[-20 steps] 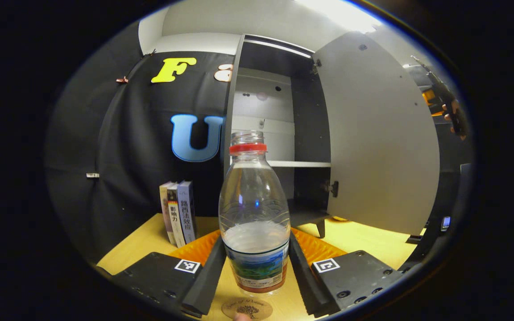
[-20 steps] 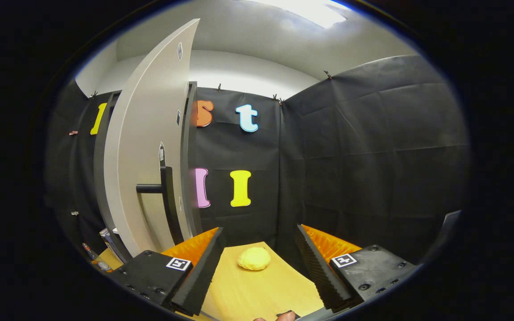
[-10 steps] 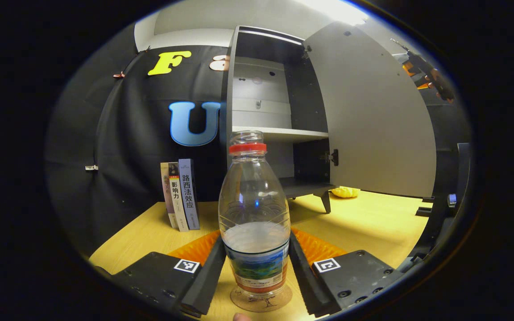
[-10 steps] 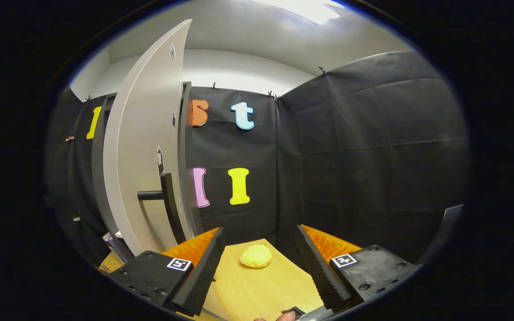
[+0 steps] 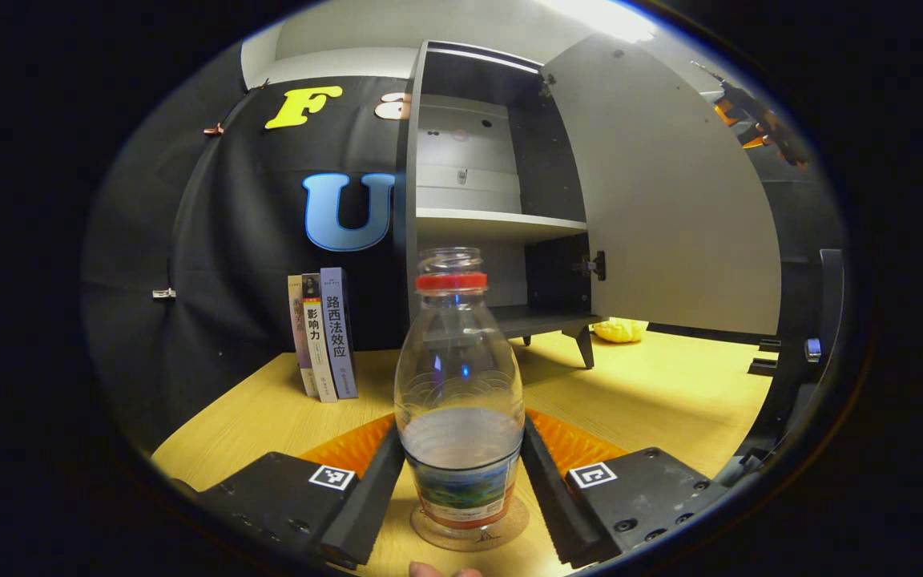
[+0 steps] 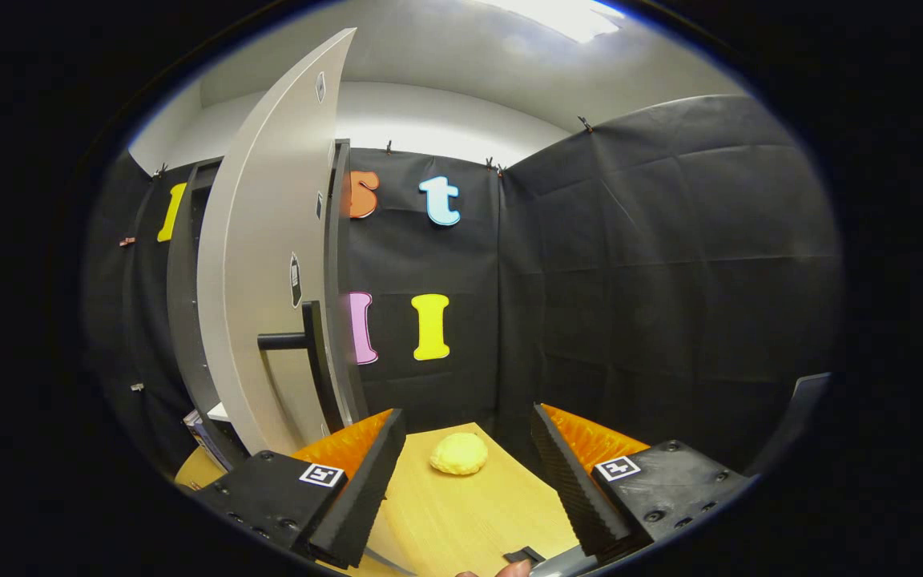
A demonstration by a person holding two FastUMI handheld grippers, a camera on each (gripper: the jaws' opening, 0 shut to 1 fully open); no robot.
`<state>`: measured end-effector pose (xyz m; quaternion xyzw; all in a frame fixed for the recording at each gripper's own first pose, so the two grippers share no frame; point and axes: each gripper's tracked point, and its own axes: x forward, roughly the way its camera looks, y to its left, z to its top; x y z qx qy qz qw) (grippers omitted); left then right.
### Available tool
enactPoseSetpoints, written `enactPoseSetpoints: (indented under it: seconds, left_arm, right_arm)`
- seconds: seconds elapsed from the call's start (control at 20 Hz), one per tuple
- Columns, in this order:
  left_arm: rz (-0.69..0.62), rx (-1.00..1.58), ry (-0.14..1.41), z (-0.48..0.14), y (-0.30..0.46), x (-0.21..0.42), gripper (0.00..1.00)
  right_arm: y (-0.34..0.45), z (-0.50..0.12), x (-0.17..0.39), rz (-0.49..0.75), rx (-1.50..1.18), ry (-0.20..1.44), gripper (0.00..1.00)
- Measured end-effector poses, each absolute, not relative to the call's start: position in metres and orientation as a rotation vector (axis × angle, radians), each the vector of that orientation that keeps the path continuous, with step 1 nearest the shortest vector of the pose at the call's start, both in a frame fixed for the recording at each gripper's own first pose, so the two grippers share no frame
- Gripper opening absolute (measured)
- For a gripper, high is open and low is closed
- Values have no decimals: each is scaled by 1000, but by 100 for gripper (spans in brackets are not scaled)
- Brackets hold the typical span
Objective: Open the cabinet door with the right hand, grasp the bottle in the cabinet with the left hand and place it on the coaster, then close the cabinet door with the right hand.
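The left gripper (image 5: pixel 461 481) jaws squeeze the bottle (image 5: pixel 459 401), which stands on the coaster (image 5: pixel 469 530). The right gripper (image 6: pixel 461 473) jaws are wide, holding nothing, near the open cabinet door (image 6: pixel 269 264).

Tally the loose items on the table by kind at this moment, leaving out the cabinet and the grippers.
Bottles: 1, the bottle
Coasters: 1, the coaster under it
Books: 3, the books upright beside the cabinet
Yellow lumpy objects: 1, the yellow object
Total: 6
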<state>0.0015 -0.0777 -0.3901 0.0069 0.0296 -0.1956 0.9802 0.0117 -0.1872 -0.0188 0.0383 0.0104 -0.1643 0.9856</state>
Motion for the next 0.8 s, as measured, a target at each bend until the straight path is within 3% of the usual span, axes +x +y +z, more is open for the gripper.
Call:
enactPoseSetpoints:
  seconds: [0.45,0.8]
  left_arm:
    - [-365,0,105,-376,-66,-10,93]
    - [-299,-28,102,-295,-51,-30,93]
  right_arm:
    - [-192,-23,14,-337,63,16,98]
    - [-188,-24,23,-303,60,14,98]
